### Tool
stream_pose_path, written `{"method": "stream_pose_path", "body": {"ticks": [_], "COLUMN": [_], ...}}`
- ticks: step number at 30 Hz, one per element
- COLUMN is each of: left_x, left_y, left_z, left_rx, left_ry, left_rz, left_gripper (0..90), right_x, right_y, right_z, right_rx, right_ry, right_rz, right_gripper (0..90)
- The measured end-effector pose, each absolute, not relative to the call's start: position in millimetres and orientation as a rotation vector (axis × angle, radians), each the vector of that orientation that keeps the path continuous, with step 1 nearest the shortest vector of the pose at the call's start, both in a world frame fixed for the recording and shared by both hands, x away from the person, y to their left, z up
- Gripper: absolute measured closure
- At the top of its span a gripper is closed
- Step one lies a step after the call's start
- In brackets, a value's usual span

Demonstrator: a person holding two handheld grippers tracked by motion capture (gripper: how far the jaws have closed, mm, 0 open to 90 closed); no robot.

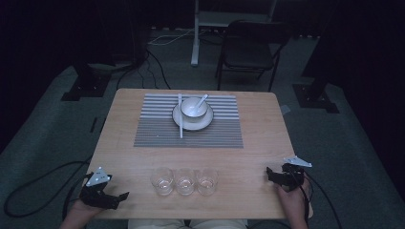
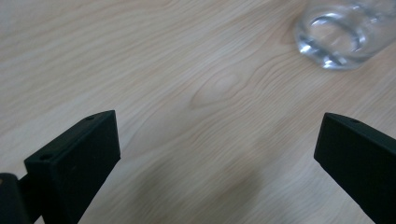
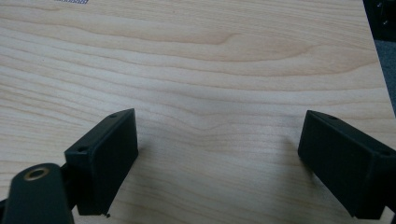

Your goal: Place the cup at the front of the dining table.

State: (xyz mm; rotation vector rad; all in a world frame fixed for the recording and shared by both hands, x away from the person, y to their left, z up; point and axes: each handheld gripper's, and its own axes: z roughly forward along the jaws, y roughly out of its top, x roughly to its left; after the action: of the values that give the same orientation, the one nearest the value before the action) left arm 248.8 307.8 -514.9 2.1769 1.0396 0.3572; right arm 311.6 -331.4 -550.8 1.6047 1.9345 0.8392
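Both grippers sit right at the near edge of the wooden table (image 1: pixel 258 129), one in each of the person's hands. Left gripper (image 1: pixel 112 196) is at the near left corner, jaws spread wide with nothing between them; in the left gripper view you just see bare wood grain between the two black jaws, plus the base of a clear glass (image 2: pixel 337 37) off toward the upper right. Right gripper (image 1: pixel 273 175) is over at the near right side, also wide open and holding nothing, with only tabletop showing between its jaws in the right gripper view. Each one has a grey three-cornered plate on top and a cable trailing off toward the floor.

Between the two grippers, near the front edge, three clear drinking glasses stand in a tight row: left glass (image 1: pixel 162 181), middle glass (image 1: pixel 185 181), right glass (image 1: pixel 207 181). They look upright and just beside each other, maybe touching, can't really tell.

Farther back, in the middle of the table, a grey striped placemat (image 1: pixel 157 131) lies flat. On it sits a white plate (image 1: pixel 204 123) with a white bowl (image 1: pixel 193 109) on top, and a white spoon (image 1: pixel 202 100) rests in the bowl, handle leaning toward the far right. White chopsticks (image 1: pixel 180 121) lie across the plate's left edge, running front to back.

Behind the table there's a dark folding chair (image 1: pixel 250 47) on grey carpet.
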Motion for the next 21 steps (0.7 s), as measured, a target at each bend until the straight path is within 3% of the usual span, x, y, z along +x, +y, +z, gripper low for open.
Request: {"method": "stream_pose_path", "body": {"ticks": [21], "left_x": [259], "left_y": [261], "left_z": [-474], "left_rx": [2.191], "left_ry": [0.81], "left_rz": [0.322], "left_gripper": [0.4], "right_x": [312], "right_y": [-331], "right_z": [-551], "right_rx": [1.604], "right_ry": [1.935], "right_rz": [0.839], "right_gripper": [11.4]}}
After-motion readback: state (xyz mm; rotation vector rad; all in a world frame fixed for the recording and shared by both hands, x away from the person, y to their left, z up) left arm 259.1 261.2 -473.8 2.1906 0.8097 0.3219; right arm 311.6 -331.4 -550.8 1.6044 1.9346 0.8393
